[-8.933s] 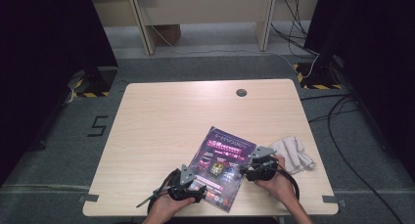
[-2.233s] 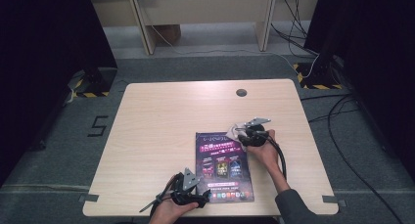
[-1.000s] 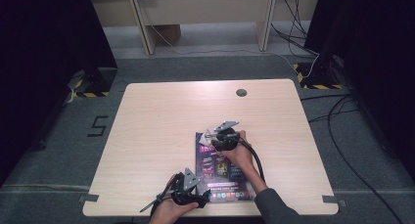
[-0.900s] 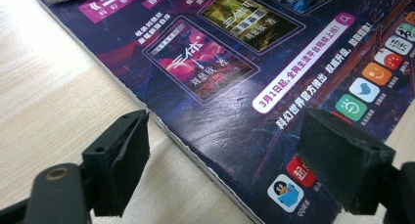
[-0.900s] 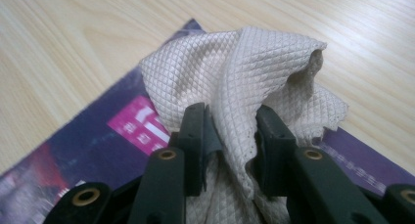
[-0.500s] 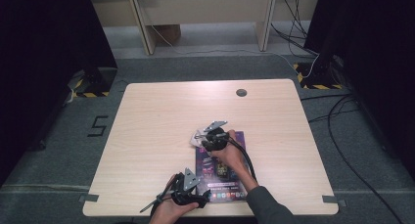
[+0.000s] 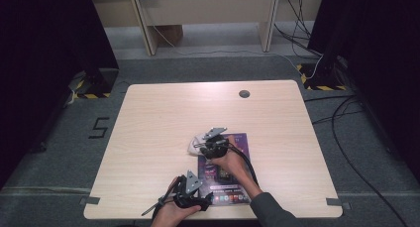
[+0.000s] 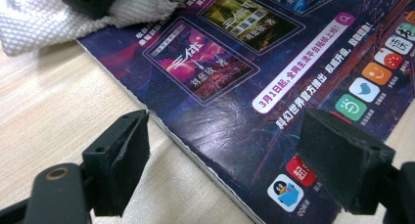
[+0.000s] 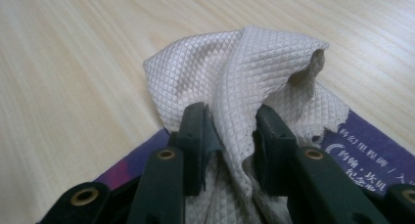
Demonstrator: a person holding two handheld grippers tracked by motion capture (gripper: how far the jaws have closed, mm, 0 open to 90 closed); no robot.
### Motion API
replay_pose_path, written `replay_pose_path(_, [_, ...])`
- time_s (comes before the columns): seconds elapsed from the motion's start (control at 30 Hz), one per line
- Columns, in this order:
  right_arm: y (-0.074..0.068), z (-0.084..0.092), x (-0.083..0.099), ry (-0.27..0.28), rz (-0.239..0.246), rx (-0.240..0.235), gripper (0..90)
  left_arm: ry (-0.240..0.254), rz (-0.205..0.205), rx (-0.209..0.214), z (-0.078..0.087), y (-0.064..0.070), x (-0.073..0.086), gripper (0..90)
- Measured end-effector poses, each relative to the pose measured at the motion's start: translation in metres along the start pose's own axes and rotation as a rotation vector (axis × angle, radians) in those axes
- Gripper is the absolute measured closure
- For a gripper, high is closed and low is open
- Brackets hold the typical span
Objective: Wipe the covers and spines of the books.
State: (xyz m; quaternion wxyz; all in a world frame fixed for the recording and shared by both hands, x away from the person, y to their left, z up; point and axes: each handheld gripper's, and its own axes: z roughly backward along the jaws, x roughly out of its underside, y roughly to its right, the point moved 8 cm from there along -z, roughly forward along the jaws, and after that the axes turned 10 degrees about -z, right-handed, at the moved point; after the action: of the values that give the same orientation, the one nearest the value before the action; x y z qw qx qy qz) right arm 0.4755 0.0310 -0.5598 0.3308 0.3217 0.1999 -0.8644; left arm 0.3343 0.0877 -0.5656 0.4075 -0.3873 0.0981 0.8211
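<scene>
On the wooden table [image 7: 148,133], a purple magazine [image 7: 236,152] is lain flat at the near edge, its near corner straddled by the left gripper [image 7: 194,199], whose jaws are spread apart and are not pinched on it. A white waffle-weave cloth [image 9: 235,72] is pinched by the right gripper [image 9: 229,136] and has been dragged leftward across the cover since a second ago; wiping is judged under way, with the left edge now reached.

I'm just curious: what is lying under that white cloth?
Under the cloth, pinched in the right gripper, lie the magazine's purple cover at its far corner and bare table. What print it covers cannot be seen.
</scene>
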Motion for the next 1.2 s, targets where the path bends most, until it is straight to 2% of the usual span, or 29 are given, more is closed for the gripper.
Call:
replay_pose_path(0.23, [-0.004,0.004,0.005,0.000,0.017,-0.017,68.6,0.005,0.003,-0.001,0.000,0.000,0.000,18.9])
replay_pose_path(0.37, [-0.006,0.006,0.008,0.000,0.029,-0.026,68.5,0.006,-0.022,-0.013,0.002,0.002,-0.001,20.5])
replay_pose_path(0.47, [-0.008,0.008,0.011,0.000,0.029,-0.031,68.4,0.009,-0.020,-0.010,0.003,0.003,0.000,21.8])
replay_pose_path(0.7, [-0.012,0.014,0.018,0.002,0.054,-0.049,68.4,-0.027,-0.038,0.005,0.013,0.005,0.007,21.3])
replay_pose_path(0.8, [-0.015,0.018,0.022,-0.006,0.062,-0.053,68.4,-0.031,-0.028,0.011,0.018,0.007,0.008,19.3])
replay_pose_path(1.2, [-0.019,0.029,0.036,0.011,0.093,-0.081,68.1,-0.039,-0.047,-0.011,0.020,0.008,0.010,20.4])
